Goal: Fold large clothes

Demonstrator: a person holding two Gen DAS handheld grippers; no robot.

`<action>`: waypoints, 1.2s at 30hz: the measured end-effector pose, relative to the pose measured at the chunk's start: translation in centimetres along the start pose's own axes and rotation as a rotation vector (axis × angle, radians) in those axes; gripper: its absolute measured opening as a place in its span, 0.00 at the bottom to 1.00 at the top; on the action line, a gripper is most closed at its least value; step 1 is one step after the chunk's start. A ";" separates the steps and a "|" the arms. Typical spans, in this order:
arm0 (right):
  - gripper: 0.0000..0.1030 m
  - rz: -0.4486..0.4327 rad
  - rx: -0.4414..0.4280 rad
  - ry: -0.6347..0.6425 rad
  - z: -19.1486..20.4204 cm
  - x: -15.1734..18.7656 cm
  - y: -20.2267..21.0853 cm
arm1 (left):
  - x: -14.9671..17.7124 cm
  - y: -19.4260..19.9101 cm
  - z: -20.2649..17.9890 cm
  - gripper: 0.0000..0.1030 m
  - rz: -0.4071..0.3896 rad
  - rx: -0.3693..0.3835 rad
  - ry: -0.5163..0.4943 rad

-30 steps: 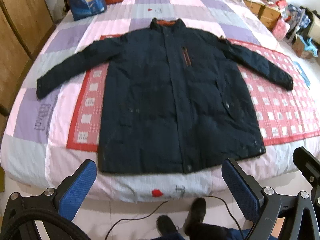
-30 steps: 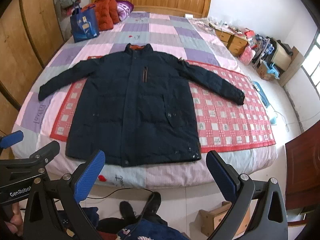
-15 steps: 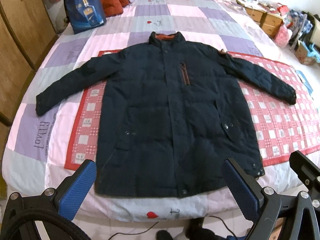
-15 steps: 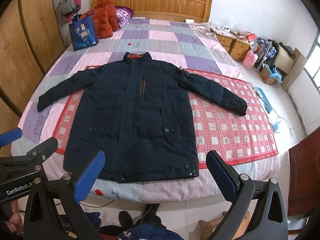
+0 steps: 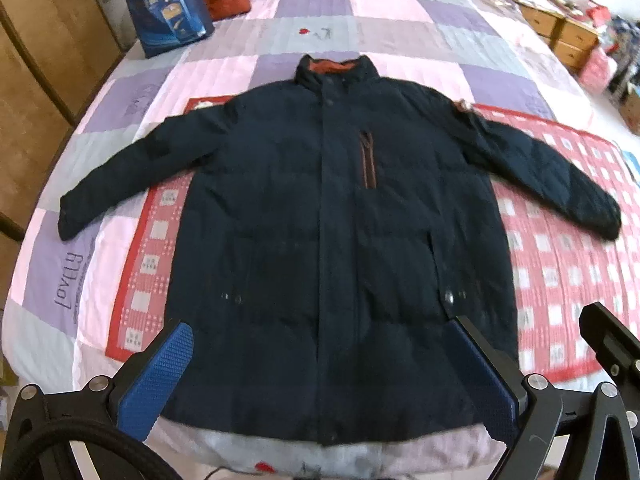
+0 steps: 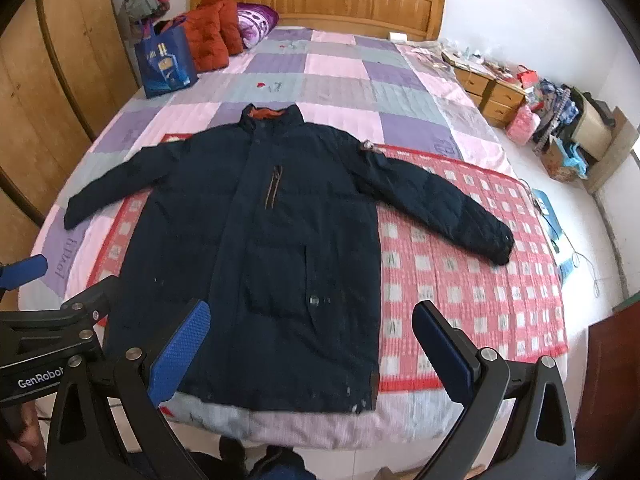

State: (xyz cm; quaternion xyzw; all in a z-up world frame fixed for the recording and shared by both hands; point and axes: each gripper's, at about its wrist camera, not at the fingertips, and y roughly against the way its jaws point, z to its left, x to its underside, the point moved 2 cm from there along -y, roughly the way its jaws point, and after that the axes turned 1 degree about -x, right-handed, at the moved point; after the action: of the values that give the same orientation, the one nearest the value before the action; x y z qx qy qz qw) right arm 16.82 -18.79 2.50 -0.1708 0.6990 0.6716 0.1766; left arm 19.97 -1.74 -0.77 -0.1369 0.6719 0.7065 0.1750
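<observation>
So, left wrist view: my left tool [image 5: 326,376] hangs over the hem of the jacket [image 5: 340,240], fingers spread wide, nothing between them. The jacket lies face up and flat on the bed [image 5: 400,28], collar toward the headboard end, both sleeves spread out to the sides, hem right at the near edge. Risk here: it looks puffy and slick, so a shallow pinch at the hem may catch only the top layer and the back will drag behind. The near hem sits close to the mattress edge, so a pull toward me could slide the whole thing off.

Right wrist view: my right tool [image 6: 312,346] is also wide apart and empty, over the lower front of the jacket [image 6: 256,216], short of touching it as far as I can tell. The right-hand sleeve [image 6: 440,204] rests on the red checked mat [image 6: 460,280]; the other sleeve runs past it onto the quilt. Risk: grabbing the sleeve could pick up the loose mat too and bunch it into the fold. Dark navy, orange collar lining, orange chest zip, snaps on the pockets, pale scuffs low down.
</observation>
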 end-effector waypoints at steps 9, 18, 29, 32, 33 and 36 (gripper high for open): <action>1.00 -0.059 -0.041 -0.005 -1.6 -8.7 -3.3 | -8.1 -1.8 -0.4 1.00 -0.067 -0.017 0.026; 1.00 -0.128 -0.024 0.059 -1.3 -20.3 -8.3 | -17.9 -7.9 -0.3 1.00 -0.094 0.046 0.019; 1.00 -0.128 -0.030 0.038 -1.6 -18.1 -31.1 | -17.5 -29.7 1.8 1.00 -0.137 0.036 -0.044; 1.00 -0.059 -0.016 0.046 -1.1 -17.1 -38.2 | -17.2 -37.0 2.4 1.00 -0.060 0.028 -0.064; 1.00 -0.048 -0.012 0.055 -0.8 -17.4 -40.7 | -17.3 -38.9 2.5 1.00 -0.041 0.033 -0.064; 1.00 -0.066 0.008 0.018 -0.8 -18.4 -46.0 | -17.6 -44.1 3.3 1.00 -0.044 -0.014 -0.054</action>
State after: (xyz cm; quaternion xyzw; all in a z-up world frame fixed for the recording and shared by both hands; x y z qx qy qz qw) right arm 54.85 -21.42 -29.10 -0.1991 0.6973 0.6610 0.1930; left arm 55.02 2.01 -32.82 -0.1335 0.6589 0.7106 0.2077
